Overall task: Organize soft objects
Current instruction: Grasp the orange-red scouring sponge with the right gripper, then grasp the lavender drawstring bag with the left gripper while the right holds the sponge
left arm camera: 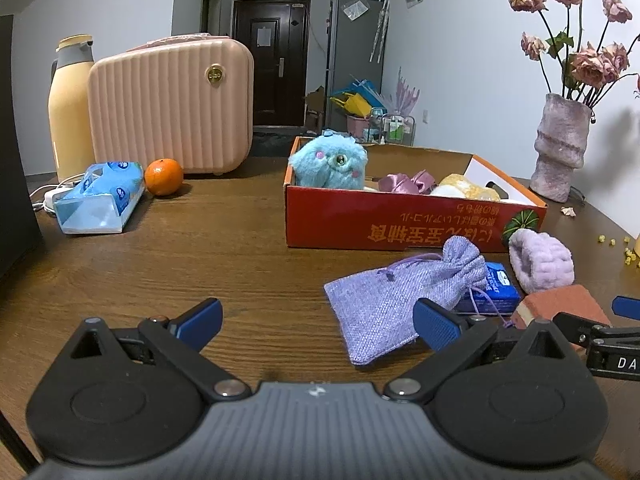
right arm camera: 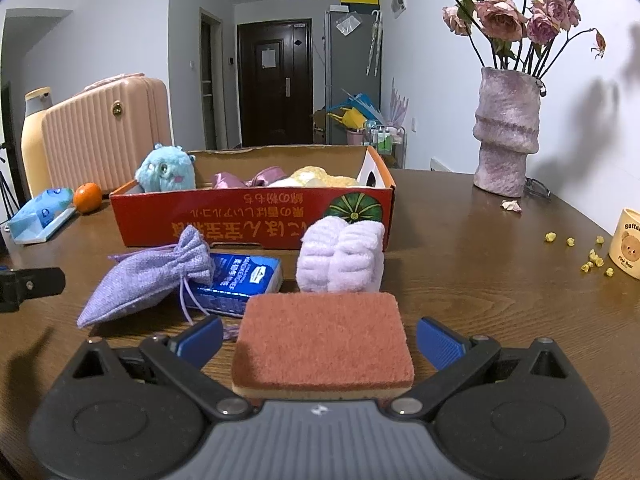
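Rust-red sponge [right arm camera: 322, 344] flat on the wooden table [right arm camera: 460, 280], between the wide-open fingers of the right gripper [right arm camera: 319, 340], gaps either side; lilac drawstring pouch [left arm camera: 400, 300] by the spread, empty left gripper [left arm camera: 318, 326]; bare table leftward; red box [right arm camera: 256, 216] behind, printed upside-down; cup [right arm camera: 626, 244] reading "Butter".

Each handheld tool has the same build. The left gripper [left arm camera: 318, 326] has a ribbed grey housing with a small pale logo at its middle, flanked by two round matte-black discs with a raised ring. Black angled link arms run forward from silver pivot screws to blue, finely textured fingers [left arm camera: 200, 322]. The right gripper [right arm camera: 320, 338] matches it, blue pads on black linkages. Seen from the left camera, its black side bears white letters, perhaps "DA".
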